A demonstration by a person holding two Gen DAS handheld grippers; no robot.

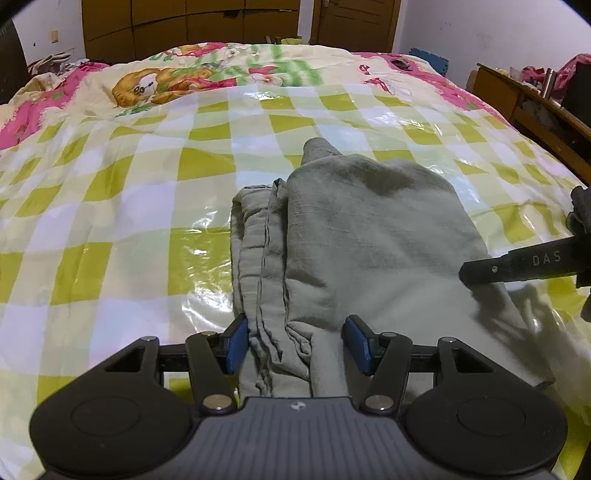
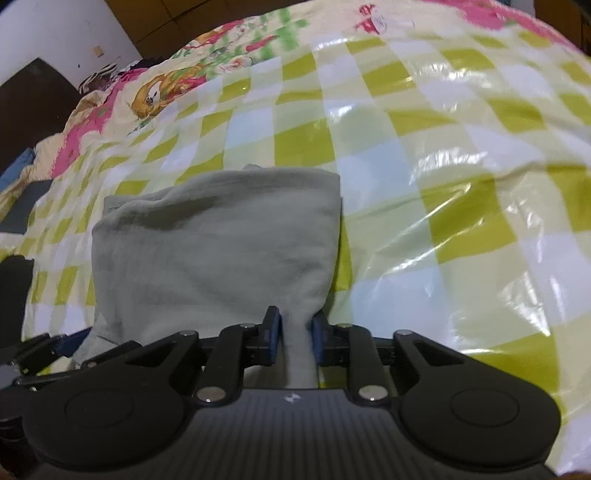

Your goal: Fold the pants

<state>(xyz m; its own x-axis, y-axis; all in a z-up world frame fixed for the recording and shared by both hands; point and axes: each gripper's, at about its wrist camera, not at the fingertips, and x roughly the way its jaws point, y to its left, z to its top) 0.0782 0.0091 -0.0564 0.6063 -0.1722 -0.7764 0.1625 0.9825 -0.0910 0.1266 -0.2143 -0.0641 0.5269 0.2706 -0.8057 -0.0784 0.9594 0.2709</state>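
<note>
The grey-green pants [image 1: 354,236] lie folded in a thick bundle on the checked plastic sheet [image 1: 122,206] covering the bed. My left gripper [image 1: 295,345] has its blue pads wide apart with the bundle's near end bunched between them; the pads touch the cloth on both sides. My right gripper [image 2: 295,338] is shut on a pinch of the pants [image 2: 218,243] at their near right corner. The right gripper's black finger [image 1: 517,264] shows at the right of the left wrist view, resting on the pants.
A cartoon-print quilt [image 1: 207,77] covers the far part of the bed. A wooden bedside cabinet [image 1: 532,107] stands on the right, with wardrobes [image 1: 192,26] behind. The left gripper's black body [image 2: 37,354] shows at the lower left of the right wrist view.
</note>
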